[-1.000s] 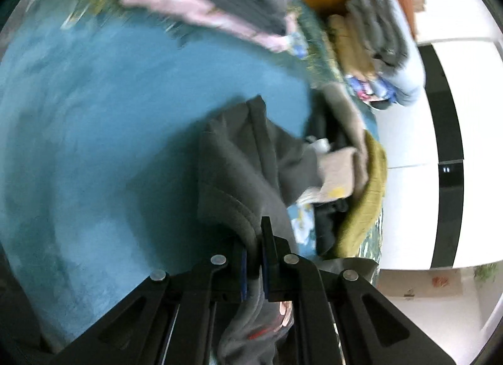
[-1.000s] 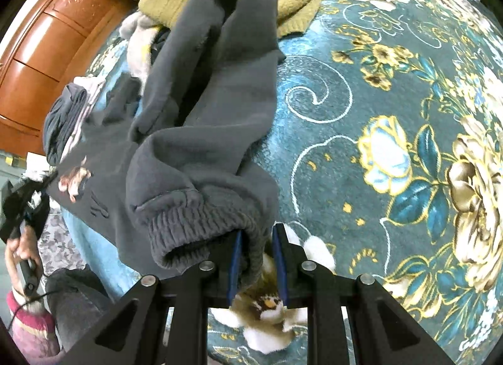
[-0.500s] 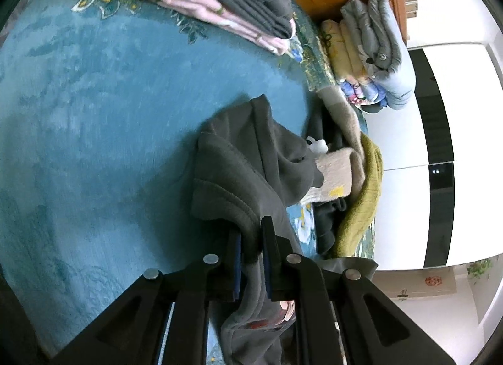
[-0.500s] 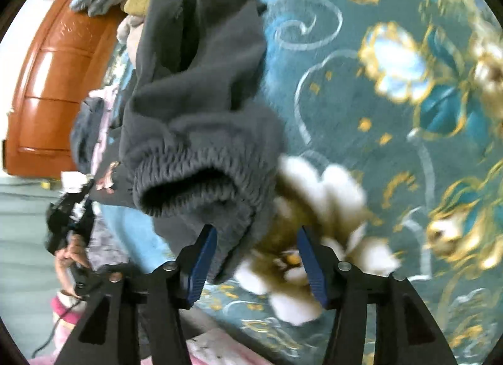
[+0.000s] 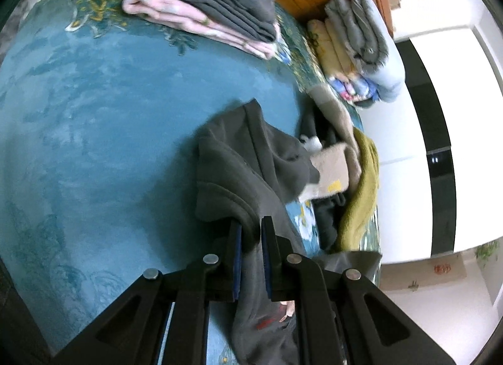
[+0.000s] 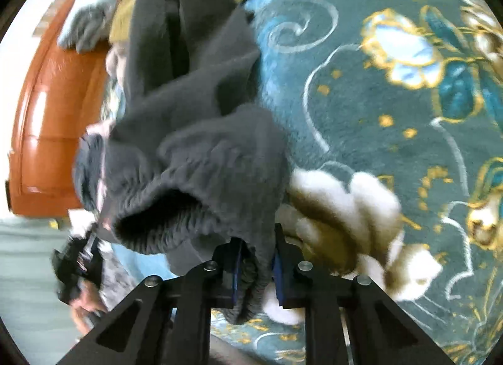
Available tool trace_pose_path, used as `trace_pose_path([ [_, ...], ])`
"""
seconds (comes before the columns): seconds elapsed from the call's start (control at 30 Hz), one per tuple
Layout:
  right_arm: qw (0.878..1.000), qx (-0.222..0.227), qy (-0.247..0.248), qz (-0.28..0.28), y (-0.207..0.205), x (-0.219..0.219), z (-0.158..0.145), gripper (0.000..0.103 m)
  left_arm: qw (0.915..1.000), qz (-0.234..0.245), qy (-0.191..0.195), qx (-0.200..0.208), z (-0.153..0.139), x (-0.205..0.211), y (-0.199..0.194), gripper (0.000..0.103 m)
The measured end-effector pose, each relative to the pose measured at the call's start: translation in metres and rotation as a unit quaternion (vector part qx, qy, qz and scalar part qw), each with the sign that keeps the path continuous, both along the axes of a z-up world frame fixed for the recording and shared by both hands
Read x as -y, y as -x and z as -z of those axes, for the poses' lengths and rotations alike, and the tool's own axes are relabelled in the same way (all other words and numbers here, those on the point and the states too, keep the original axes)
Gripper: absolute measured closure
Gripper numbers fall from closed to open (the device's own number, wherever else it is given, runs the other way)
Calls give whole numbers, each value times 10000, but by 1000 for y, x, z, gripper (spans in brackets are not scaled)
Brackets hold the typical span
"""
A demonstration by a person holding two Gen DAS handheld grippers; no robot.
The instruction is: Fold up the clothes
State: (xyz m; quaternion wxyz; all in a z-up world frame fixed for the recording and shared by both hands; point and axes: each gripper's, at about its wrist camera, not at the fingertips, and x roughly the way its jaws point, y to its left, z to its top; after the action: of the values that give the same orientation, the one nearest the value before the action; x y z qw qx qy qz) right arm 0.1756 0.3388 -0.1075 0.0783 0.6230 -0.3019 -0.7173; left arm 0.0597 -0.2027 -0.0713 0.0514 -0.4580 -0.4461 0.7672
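1. Right wrist view: the right gripper [image 6: 256, 262] has just been closing and now clamps the ribbed cuff of the dark grey fleece garment [image 6: 201, 145], re-gripped lower after a brief release.
2. Left gripper [image 5: 251, 258] stays clamped on the garment's hem; cloth stretches ahead of both, ready for folding.

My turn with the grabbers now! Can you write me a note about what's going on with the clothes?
Left gripper: shut on the hem of the dark grey sweatshirt.
Right gripper: its jaws have just been closing; now shut on the sweatshirt's ribbed cuff.
The sweatshirt lies bunched on the teal floral blanket, not yet spread flat.
Done: a folded stack, grey on pink, sits at the far end.
Left: spread and fold this sweatshirt, then the unfolded heap with the olive sweater beside it.
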Motion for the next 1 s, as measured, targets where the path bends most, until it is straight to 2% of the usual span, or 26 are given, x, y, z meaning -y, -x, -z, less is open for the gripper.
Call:
trace_pose_path([
  [0.07, 9999, -78, -90, 104, -1, -12, -15, 87, 9995, 309, 68, 10, -4, -13, 0, 93],
  [0.2, 9968, -354, -656, 272, -2, -55, -58, 87, 9948, 911, 386, -220, -25, -46, -5, 94],
  [0.4, 9839, -193, -1471, 995, -29, -140, -77, 88, 9815, 1686, 782, -458, -45, -97, -17, 93],
  [0.53, 9685, 22, -1865, 1649, -59, -199, -80, 88, 9855, 1506, 739, -262, -36, -88, -15, 91],
  [0.63, 9564, 378, -2065, 2032, -74, -233, -59, 88, 9902, 1270, 572, -73, -24, -75, -15, 83],
  [0.73, 9542, 636, -1935, 2191, -80, -245, -39, 87, 9933, 1072, 422, 61, -13, -66, -15, 83],
  [0.87, 9561, 684, -2123, 1901, -70, -239, -42, 82, 9947, 928, 439, 114, -9, -62, -12, 83],
  [0.93, 9548, 744, -2255, 1790, -69, -238, -45, 73, 9949, 884, 482, 87, -9, -61, -11, 83],
  [1.0, 9496, 824, -2466, 1749, -73, -235, -53, 52, 9953, 834, 501, 2, -11, -57, -12, 82],
])
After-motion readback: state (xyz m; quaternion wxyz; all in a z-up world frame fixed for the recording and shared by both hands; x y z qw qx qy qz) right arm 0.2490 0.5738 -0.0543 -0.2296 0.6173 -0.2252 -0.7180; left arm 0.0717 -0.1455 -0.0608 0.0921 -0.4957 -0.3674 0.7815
